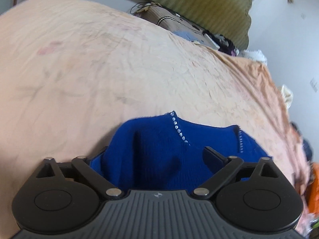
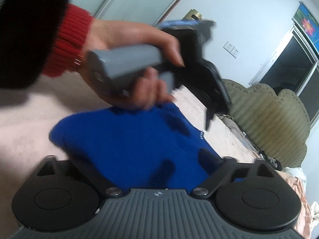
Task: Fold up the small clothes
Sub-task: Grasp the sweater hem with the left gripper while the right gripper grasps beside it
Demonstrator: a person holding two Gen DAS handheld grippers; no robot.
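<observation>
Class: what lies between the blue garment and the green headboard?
In the left wrist view, only bare peach bedsheet lies between blue garment and green headboard.

A bed [image 1: 119, 59] is being covered by a wrinkled peach sheet [image 1: 229, 83], on which a blue knitted garment [image 1: 159, 155] with small pale beads is being carried, lying rumpled near the sheet's close edge.

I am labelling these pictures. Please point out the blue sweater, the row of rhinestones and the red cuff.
blue sweater [image 1: 155, 159]: left wrist view, middle of its knit.
row of rhinestones [image 1: 178, 128]: left wrist view, middle of the row.
red cuff [image 2: 67, 41]: right wrist view, its ribbed middle.
</observation>
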